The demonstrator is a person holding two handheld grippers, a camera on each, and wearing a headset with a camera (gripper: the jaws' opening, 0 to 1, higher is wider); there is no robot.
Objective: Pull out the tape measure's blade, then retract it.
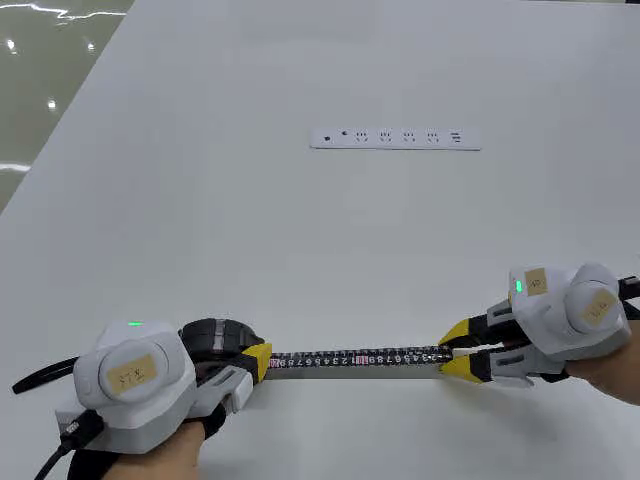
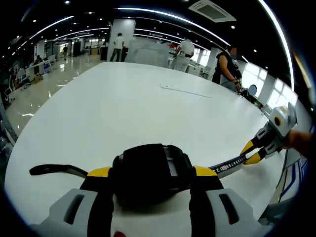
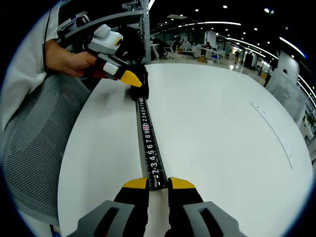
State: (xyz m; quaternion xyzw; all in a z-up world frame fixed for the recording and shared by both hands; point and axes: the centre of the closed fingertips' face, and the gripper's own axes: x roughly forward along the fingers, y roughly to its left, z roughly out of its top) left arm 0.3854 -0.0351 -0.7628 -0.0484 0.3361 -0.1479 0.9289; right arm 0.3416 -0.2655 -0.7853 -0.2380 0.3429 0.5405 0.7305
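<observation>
I am clamping the tape measure's case [image 1: 215, 338] with my left gripper [image 1: 248, 368] on the table [image 1: 300, 240], and my right gripper [image 1: 458, 353] is pinching the extended blade [image 1: 355, 358], seemingly at its tip. A weak pinch risks sudden snap-back.

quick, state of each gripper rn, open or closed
left gripper: closed, holding the tape measure case
right gripper: closed on the end of the blade

Black tape measure [image 1: 215, 340], numbered blade [image 1: 355, 358] out flat.
</observation>
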